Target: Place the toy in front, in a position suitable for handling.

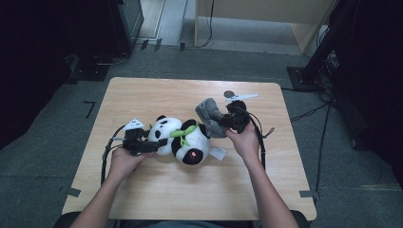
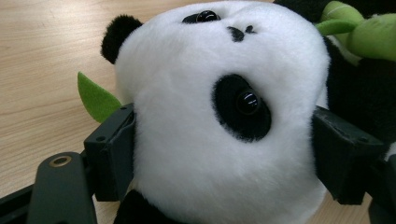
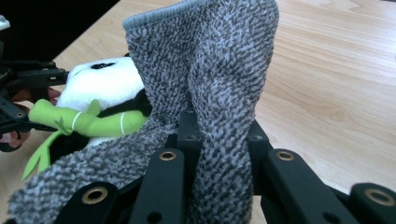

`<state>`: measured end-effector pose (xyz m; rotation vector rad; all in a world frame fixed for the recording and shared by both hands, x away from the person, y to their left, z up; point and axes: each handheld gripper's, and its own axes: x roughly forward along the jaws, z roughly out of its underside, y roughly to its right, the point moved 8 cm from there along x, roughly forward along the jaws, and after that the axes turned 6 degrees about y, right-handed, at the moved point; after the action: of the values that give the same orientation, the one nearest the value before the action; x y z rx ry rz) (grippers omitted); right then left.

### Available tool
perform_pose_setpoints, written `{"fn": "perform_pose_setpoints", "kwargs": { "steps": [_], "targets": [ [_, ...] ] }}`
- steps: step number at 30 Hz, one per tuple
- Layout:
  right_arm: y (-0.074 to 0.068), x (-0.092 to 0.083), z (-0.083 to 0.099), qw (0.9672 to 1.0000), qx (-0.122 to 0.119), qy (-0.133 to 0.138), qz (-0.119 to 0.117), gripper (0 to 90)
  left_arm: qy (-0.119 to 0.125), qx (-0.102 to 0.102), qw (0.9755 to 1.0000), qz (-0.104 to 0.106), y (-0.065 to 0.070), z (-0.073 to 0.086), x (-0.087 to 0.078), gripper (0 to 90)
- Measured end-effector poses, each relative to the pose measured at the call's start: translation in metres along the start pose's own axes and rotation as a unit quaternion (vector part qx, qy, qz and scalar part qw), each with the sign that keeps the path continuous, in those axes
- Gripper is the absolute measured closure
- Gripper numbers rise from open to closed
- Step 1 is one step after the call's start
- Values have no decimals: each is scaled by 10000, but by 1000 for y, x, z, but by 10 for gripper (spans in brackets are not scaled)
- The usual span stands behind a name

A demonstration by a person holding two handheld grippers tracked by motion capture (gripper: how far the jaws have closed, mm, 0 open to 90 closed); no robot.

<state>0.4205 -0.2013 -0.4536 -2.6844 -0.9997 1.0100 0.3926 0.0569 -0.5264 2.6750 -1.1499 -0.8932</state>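
A black-and-white panda plush (image 1: 183, 140) lies on its back on the wooden table (image 1: 190, 194), a green bamboo stalk (image 1: 185, 131) across its chest. My left gripper (image 1: 160, 138) is shut on the panda's head (image 2: 210, 116), one jaw pressing into each side of the white fur. My right gripper (image 1: 225, 122) is shut on a grey knitted cloth (image 1: 209, 116), which stands up bunched just right of the plush. In the right gripper view the cloth (image 3: 210, 60) rises folded between the jaws of that gripper (image 3: 219, 135), with the panda (image 3: 100, 81) behind it at the left.
A white tag (image 1: 218, 153) lies by the panda's feet. A black cable (image 1: 107, 156) loops off the table's left side. Beyond the table's far edge there are dark stands (image 1: 328, 52) and a wooden cabinet (image 1: 266, 19) on the grey floor.
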Motion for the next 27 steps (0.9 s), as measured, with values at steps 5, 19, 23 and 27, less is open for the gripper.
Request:
{"fn": "perform_pose_setpoints", "kwargs": {
  "steps": [5,19,23,27],
  "targets": [
    [19,-11,15,9996,78,89,242,769,9,7,10000,16,-1,1,-1,189],
    [1,-31,-11,9973,-140,727,-33,763,86,31,10000,-12,1,1,0,186],
    [-26,-17,-24,9967,-337,675,-311,760,98,73,9999,-26,2,2,-2,181],
    [-50,12,-28,9969,-446,378,-522,759,118,90,9999,-32,2,3,-2,179]
  ]
}}
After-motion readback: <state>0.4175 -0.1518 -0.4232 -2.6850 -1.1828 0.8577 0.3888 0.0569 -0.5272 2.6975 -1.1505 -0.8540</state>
